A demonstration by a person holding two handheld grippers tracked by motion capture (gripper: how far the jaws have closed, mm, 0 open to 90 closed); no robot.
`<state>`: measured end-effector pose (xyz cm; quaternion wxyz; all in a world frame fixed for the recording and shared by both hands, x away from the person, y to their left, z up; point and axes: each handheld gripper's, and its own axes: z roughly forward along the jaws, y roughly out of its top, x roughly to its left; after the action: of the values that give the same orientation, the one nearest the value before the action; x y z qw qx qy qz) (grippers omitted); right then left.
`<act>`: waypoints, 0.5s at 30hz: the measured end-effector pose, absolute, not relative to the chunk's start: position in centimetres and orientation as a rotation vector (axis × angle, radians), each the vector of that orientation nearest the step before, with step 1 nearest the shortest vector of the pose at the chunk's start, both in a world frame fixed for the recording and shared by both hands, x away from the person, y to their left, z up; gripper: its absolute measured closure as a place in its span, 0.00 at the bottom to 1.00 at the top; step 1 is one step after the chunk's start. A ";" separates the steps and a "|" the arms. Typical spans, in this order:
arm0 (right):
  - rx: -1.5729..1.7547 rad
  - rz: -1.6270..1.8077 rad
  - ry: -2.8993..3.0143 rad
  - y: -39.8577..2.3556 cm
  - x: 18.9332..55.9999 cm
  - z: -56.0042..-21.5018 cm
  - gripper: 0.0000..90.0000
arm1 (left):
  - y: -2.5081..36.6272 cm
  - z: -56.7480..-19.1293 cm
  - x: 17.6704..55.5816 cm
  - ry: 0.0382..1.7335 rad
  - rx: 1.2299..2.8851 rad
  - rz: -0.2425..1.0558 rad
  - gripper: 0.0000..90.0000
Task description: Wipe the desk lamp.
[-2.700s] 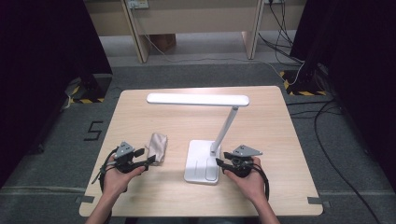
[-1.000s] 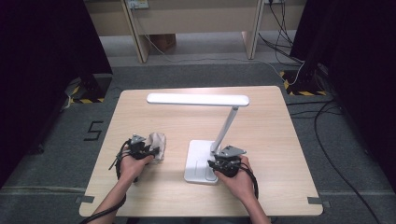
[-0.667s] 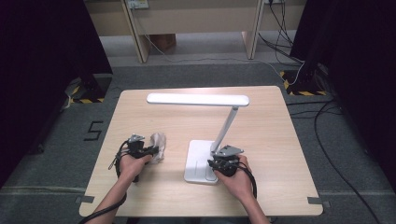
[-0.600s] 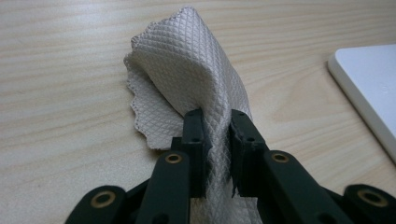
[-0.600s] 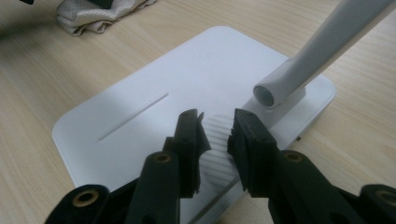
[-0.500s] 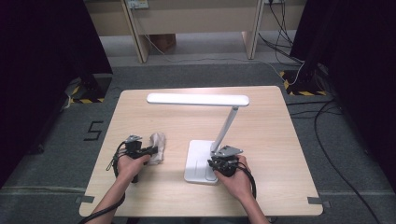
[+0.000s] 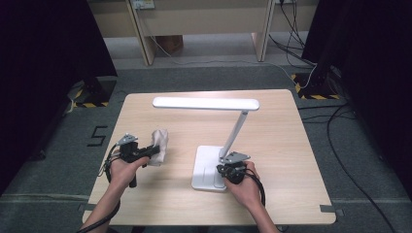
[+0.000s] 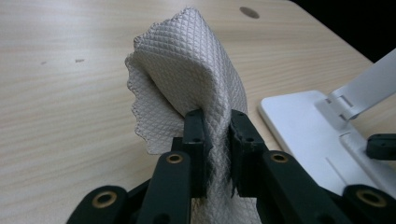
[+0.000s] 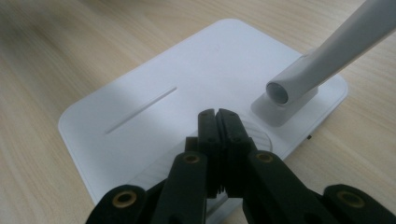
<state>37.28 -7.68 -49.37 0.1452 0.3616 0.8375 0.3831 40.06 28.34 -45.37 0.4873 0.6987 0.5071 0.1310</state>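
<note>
A pale grey, diamond-quilted cloth (image 8: 196, 79), bunched and folded with a scalloped edge, was held off the light wooden table (image 7: 291, 145) to the left of the white desk lamp's flat base (image 9: 154, 116), pinched between the closed jaws of the left gripper (image 8: 215, 128). The right gripper (image 9: 217, 122) was rested over the base's round ribbed disc near the stem, its jaws having just been closing and now shut together with nothing between them. Both forearms were extended from the table's near edge, the left hand (image 7: 125, 167) raised above the tabletop and the right hand (image 7: 245, 182) kept low by the base.

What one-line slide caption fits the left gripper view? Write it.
Left gripper shut on a quilted grey cloth above the table, lamp base alongside.
</note>
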 end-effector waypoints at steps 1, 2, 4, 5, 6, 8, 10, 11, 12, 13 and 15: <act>1.037 1.108 2.414 -7.7 37.3 -49.4 1.00 | 28.3 -45.0 40.0 1.224 1.695 0.318 0.87; 1.036 1.108 2.417 -7.6 37.3 -49.4 1.00 | 28.3 -44.7 39.9 1.215 1.693 0.322 0.87; 1.030 1.100 2.431 -7.6 37.3 -49.3 1.00 | 28.3 -43.6 39.6 1.210 1.689 0.343 0.87; 1.026 1.096 2.435 -7.6 37.3 -49.3 1.00 | 28.3 -43.2 39.5 1.204 1.688 0.352 0.87; 1.026 1.096 2.435 -7.6 37.3 -49.3 1.00 | 28.3 -43.2 39.5 1.204 1.688 0.352 0.87; 1.018 1.082 2.435 -7.5 37.2 -49.3 1.00 | 28.2 -42.4 39.3 1.189 1.684 0.363 0.87; 1.024 1.078 2.435 -7.5 37.3 -49.2 1.00 | 28.1 -41.7 39.2 1.169 1.683 0.372 0.87; 1.029 1.077 2.434 -7.5 37.3 -49.2 1.00 | 28.1 -41.4 39.1 1.161 1.682 0.378 0.87; 1.036 1.074 2.432 -7.4 37.2 -49.2 1.00 | 28.1 -41.1 39.0 1.156 1.681 0.384 0.87; 1.036 1.074 2.432 -7.4 37.2 -49.2 1.00 | 28.1 -40.8 38.9 1.151 1.680 0.387 0.87; 1.042 1.072 2.430 -7.4 37.2 -49.2 1.00 | 28.1 -40.2 38.8 1.142 1.673 0.400 0.87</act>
<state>37.18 -7.40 -49.21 0.1440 0.3614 0.8429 0.3718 38.82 28.06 -40.19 0.5129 0.6957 0.4748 0.1662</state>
